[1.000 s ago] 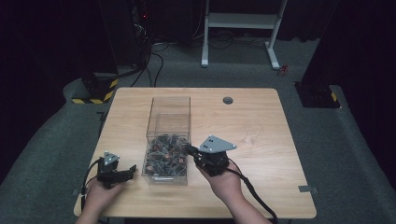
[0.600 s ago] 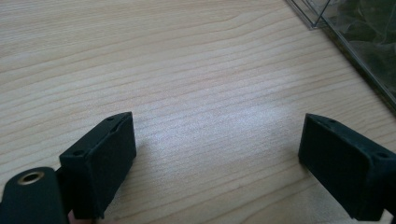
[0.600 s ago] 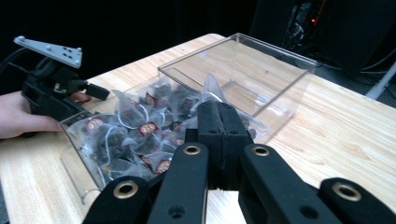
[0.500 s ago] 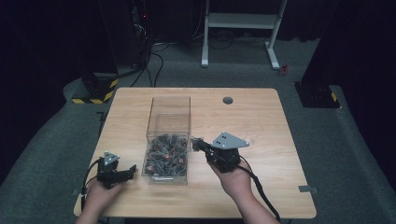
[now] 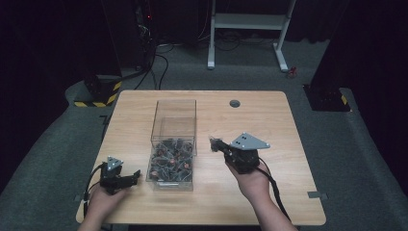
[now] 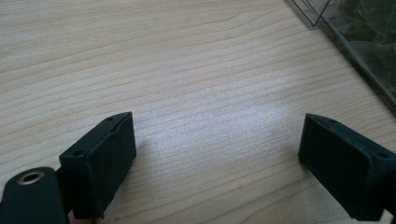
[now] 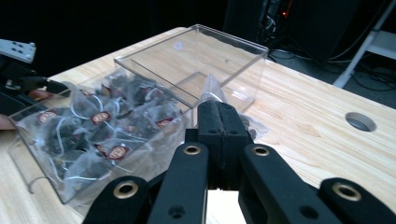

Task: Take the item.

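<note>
The right gripper [image 5: 215,144], at centre frame beside the clear box [image 5: 174,120], points left, fingers clamped on a tea bag [image 7: 212,91]. At lower left, the left gripper [image 5: 136,174] lies low over the table [image 5: 269,115], fingers apart.

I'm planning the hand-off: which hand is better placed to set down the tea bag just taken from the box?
Right. The right gripper is shut on a tea bag beside the clear box; the left gripper rests open, holding nothing.

Tea bags [image 5: 169,161] lie in the box [image 5: 174,111], grippers either side.
</note>
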The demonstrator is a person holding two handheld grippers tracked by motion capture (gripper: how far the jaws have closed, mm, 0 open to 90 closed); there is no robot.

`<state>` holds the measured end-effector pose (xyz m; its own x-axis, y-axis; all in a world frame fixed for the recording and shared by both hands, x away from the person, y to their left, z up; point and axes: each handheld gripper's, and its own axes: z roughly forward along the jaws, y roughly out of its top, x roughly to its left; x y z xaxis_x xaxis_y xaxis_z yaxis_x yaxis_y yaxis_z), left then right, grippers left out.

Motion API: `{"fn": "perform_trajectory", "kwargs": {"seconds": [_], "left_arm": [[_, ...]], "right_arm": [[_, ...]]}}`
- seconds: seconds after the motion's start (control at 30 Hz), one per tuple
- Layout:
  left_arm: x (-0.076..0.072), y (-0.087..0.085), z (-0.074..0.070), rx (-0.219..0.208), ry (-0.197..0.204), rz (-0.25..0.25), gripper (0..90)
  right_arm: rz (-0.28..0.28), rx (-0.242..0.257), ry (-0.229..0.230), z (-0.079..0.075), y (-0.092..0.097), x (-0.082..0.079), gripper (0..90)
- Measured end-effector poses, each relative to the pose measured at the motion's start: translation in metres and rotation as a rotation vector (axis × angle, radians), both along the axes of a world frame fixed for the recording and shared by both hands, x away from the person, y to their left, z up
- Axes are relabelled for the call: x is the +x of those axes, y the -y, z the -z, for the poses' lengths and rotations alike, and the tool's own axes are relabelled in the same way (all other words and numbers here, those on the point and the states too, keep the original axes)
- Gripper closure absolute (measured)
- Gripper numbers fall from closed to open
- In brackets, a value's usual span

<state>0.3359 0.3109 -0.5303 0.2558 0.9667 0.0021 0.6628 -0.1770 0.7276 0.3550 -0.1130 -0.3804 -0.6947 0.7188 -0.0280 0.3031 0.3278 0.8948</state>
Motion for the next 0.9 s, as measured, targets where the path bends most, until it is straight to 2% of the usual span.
{"fn": "perform_trajectory", "kwargs": {"seconds": [0.4,0.57,0.9], "left_arm": [[0.0,0.0,0.0,0.0,0.0,0.0,11.4],[0.0,0.0,0.0,0.0,0.0,0.0,11.5],[0.0,0.0,0.0,0.0,0.0,0.0,11.5]], "right_arm": [[0.071,-0.025,-0.005,0.004,0.024,0.011,90.0],[0.115,-0.019,-0.015,0.006,0.036,0.017,90.0],[0.196,-0.054,-0.019,0.012,0.059,0.03,90.0]]}}
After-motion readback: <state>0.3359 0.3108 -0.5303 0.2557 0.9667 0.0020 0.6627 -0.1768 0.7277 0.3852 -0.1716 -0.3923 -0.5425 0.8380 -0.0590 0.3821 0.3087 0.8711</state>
